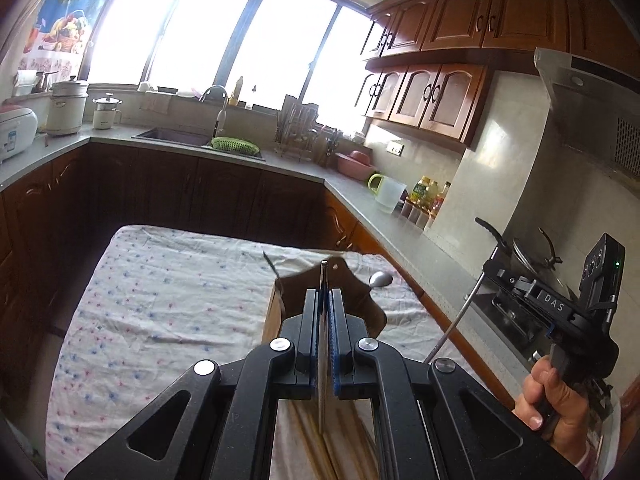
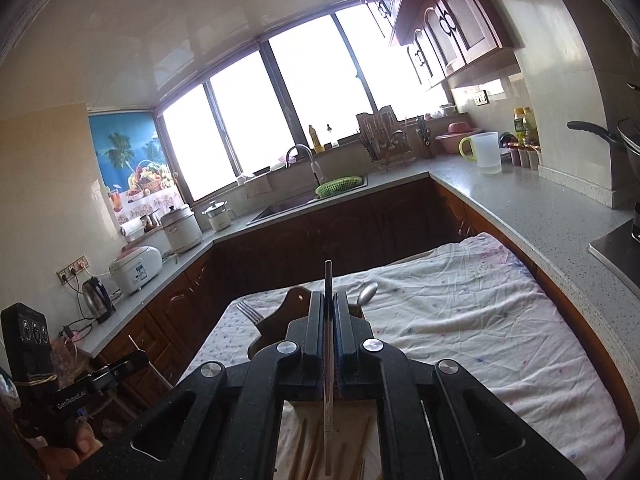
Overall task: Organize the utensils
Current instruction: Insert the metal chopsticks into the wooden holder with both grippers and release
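My left gripper (image 1: 324, 292) is shut on a thin metal utensil (image 1: 323, 360) seen edge-on, so I cannot tell its kind. My right gripper (image 2: 328, 294) is shut on a similar thin metal utensil (image 2: 328, 380). Both hang above the table, just short of a brown wooden utensil holder (image 1: 348, 276) (image 2: 296, 300). A fork (image 2: 250, 312) sticks out of the holder's left side and a spoon (image 2: 368, 292) out of its right. Wooden chopsticks (image 1: 308, 440) (image 2: 308, 452) lie on the cloth under the grippers. In the left wrist view a hand (image 1: 548, 392) holds the right gripper (image 1: 486, 270).
The table wears a white flowered cloth (image 1: 160, 300). A grey counter (image 1: 400, 232) runs along its right side with a plastic jug (image 1: 386, 196), bottles and a stove with a pan (image 1: 524, 256). Sink (image 1: 176, 136) and green basket (image 1: 234, 145) lie far ahead.
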The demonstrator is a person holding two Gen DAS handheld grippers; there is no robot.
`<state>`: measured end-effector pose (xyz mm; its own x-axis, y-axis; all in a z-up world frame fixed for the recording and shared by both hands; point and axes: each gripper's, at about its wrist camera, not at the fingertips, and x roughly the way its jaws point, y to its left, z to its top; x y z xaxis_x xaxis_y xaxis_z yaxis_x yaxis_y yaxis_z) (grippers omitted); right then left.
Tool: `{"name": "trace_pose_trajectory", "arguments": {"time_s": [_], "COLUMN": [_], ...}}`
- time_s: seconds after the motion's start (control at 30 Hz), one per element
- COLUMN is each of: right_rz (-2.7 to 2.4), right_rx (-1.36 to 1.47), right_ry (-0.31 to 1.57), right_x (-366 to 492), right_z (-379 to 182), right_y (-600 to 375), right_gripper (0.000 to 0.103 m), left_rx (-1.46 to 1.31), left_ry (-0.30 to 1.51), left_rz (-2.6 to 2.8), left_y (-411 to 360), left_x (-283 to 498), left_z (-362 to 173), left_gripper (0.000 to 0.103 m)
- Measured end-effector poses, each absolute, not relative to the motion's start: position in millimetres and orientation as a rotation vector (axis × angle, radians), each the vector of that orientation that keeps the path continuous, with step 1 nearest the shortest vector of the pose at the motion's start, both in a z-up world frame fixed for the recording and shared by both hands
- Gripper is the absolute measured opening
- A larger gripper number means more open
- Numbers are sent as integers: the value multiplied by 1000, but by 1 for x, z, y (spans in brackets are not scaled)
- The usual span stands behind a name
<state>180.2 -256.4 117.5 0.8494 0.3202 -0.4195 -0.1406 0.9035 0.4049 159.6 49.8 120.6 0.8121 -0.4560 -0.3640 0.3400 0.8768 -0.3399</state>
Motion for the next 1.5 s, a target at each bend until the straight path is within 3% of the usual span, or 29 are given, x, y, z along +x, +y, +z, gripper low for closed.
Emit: {"name": "trace_pose_trajectory", "arguments": {"time_s": [0.2,0.37,0.8,1.03,1.4,1.43,1.5], "right_rz": [234,206,184,190,189,197,201], "right_rx": [435,428,361,348,365,368,370], "right_ry": [394,347,376,468,491,494,493], "right_x": [214,248,275,276,278,278,277], "right_z": [140,140,68,35,36,37,39], "right_y": [-265,-258,-238,-233,-236,-236,-236], "right_gripper": [4,4,4,5,6,10,13], "left_rx": [-245,-243,-275,-272,-262,-262,-283], "left_ry": [338,292,416,441,466,473,465], "left_rz": [-399,-362,-313,-314,-311,-312,-315], "left_y": [46,35,-2,10,13,14,19], "left_x": [187,221,285,292,291,290,283], "left_z": [152,148,60,56,56,56,57], "left_gripper": [2,2,2,3,4,10,33]}}
